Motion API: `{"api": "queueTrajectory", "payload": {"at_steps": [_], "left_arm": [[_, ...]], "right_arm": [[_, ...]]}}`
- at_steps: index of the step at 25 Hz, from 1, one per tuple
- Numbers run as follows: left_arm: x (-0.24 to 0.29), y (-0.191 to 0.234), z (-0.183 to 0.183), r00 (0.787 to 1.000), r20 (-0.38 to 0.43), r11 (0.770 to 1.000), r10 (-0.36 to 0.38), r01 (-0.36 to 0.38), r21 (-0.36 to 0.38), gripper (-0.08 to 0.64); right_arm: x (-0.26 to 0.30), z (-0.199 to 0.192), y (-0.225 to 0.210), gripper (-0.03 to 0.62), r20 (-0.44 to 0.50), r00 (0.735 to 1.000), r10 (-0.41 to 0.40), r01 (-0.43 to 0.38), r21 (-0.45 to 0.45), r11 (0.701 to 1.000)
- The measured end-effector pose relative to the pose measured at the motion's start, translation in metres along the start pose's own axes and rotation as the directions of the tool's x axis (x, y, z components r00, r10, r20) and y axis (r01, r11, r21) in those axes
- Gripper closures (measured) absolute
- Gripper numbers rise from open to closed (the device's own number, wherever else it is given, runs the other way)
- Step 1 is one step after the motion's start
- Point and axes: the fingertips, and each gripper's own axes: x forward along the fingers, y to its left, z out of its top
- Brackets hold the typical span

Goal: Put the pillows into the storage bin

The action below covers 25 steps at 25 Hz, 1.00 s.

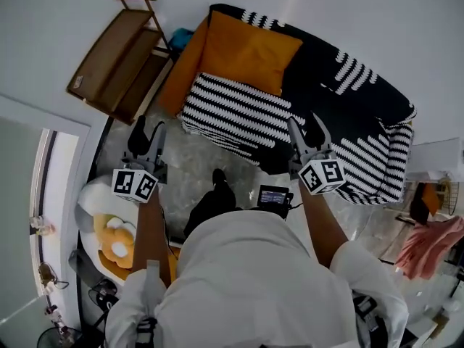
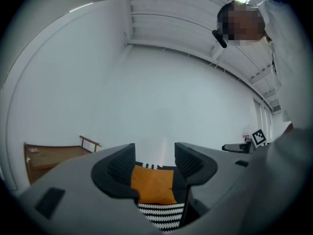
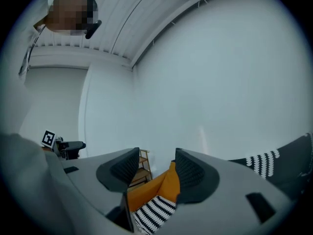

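A black-and-white patterned sofa [image 1: 362, 100] carries an orange pillow [image 1: 249, 51] leaning on its back, a second orange pillow [image 1: 183, 69] against the left arm, and a striped black-and-white pillow [image 1: 233, 113] on the seat. My left gripper [image 1: 148, 130] hovers open in front of the sofa's left end, nothing between its jaws. My right gripper [image 1: 306, 125] is open too, over the seat to the right of the striped pillow. In the left gripper view the orange pillow [image 2: 154, 185] and striped pillow [image 2: 161, 215] show far off between the open left gripper [image 2: 155, 155]. The right gripper [image 3: 156, 160] frames the same pillows [image 3: 157, 187].
A wooden shelf [image 1: 116, 56] stands left of the sofa. By the person's left leg lies a white container [image 1: 96, 194] with an orange-and-white plush cushion [image 1: 116, 239] in it. A dark device [image 1: 273, 195] sits on the marbled floor. Pink cloth [image 1: 428, 241] hangs at right.
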Motion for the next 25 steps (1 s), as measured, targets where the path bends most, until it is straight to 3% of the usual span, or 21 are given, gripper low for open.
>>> {"api": "queueTrajectory", "payload": {"at_steps": [3, 8, 12, 18, 25], "left_arm": [[0.029, 0.028, -0.004, 0.999, -0.024, 1.0, -0.025, 0.025, -0.009, 0.311], [0.077, 0.047, -0.023, 0.985, -0.136, 0.992, -0.104, 0.112, 0.05, 0.311], [0.113, 0.059, -0.038, 0.974, -0.176, 0.988, -0.145, 0.151, 0.019, 0.31], [0.161, 0.091, -0.066, 0.963, -0.237, 0.992, -0.126, 0.125, -0.02, 0.31], [0.253, 0.125, -0.104, 0.942, -0.318, 0.994, -0.11, 0.105, -0.033, 0.299]], "right_arm": [[0.033, -0.005, -0.002, 0.359, -0.016, 1.0, -0.025, 0.025, 0.0, 1.0], [0.068, -0.013, -0.009, 0.356, -0.037, 0.997, -0.066, 0.065, -0.006, 0.998], [0.088, -0.026, -0.024, 0.35, -0.069, 0.993, -0.095, 0.095, 0.004, 0.995], [0.113, -0.05, -0.07, 0.348, -0.109, 0.983, -0.145, 0.151, 0.057, 0.987], [0.187, -0.104, -0.144, 0.328, -0.194, 0.968, -0.162, 0.191, 0.144, 0.971]]}}
